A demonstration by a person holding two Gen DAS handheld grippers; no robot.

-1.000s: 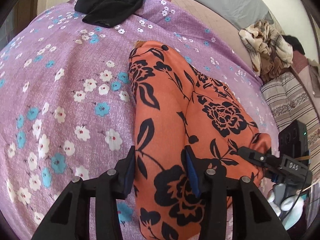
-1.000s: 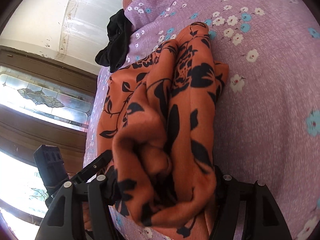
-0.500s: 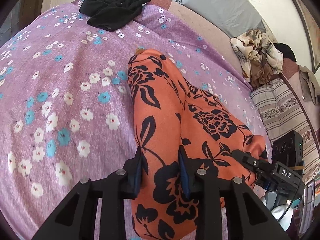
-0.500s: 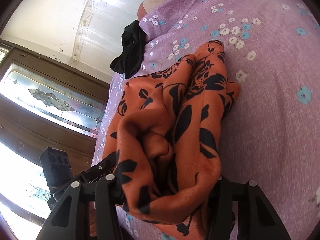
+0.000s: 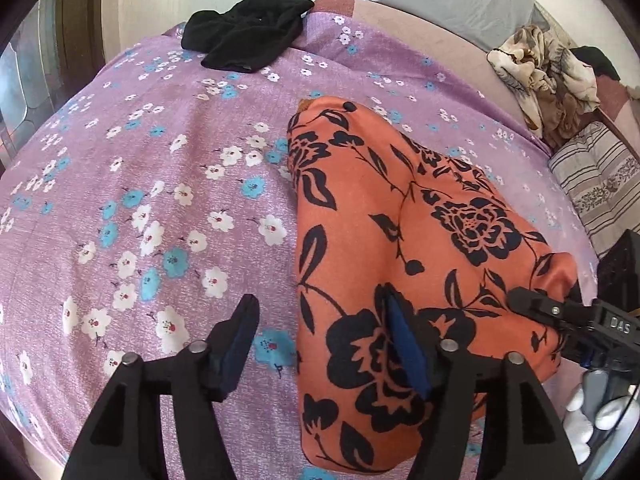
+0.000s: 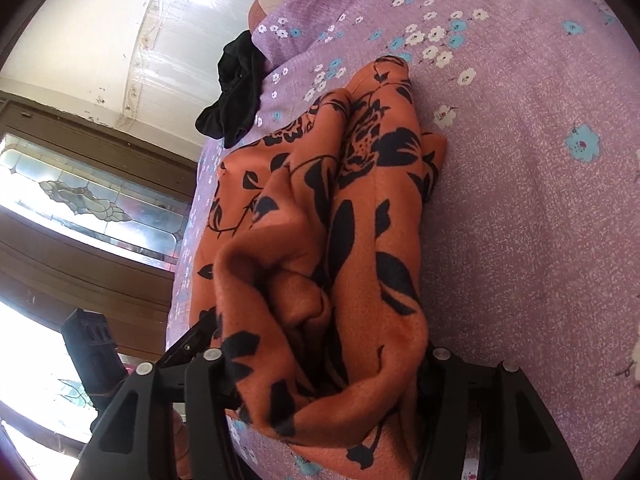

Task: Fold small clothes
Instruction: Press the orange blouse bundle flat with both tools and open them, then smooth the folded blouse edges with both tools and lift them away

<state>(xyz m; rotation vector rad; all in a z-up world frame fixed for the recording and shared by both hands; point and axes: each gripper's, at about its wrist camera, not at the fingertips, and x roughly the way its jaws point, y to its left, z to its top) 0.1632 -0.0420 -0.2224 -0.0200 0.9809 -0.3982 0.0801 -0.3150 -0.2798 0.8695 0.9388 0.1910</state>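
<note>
An orange garment with black flowers [image 5: 400, 248] lies folded lengthwise on the purple floral bedsheet [image 5: 160, 184]. My left gripper [image 5: 320, 340] is open over the garment's near left edge; its left finger is over the sheet and its right finger rests on the cloth. My right gripper [image 6: 320, 376] holds a bunched fold of the same garment [image 6: 320, 240] between its fingers, with cloth draped over them. The right gripper also shows at the right edge of the left wrist view [image 5: 560, 316].
A black garment [image 5: 248, 40] lies at the far edge of the bed, also seen in the right wrist view [image 6: 236, 92]. A crumpled beige cloth [image 5: 548, 68] and a striped cushion [image 5: 600, 184] lie at the right. A grey pillow [image 5: 460, 0] is behind. A window [image 6: 80, 200] stands beyond the bed.
My left gripper was shut on the garment's near edge half a second ago and has now opened, letting the cloth go. The right gripper keeps its hold on the bunched fold.
</note>
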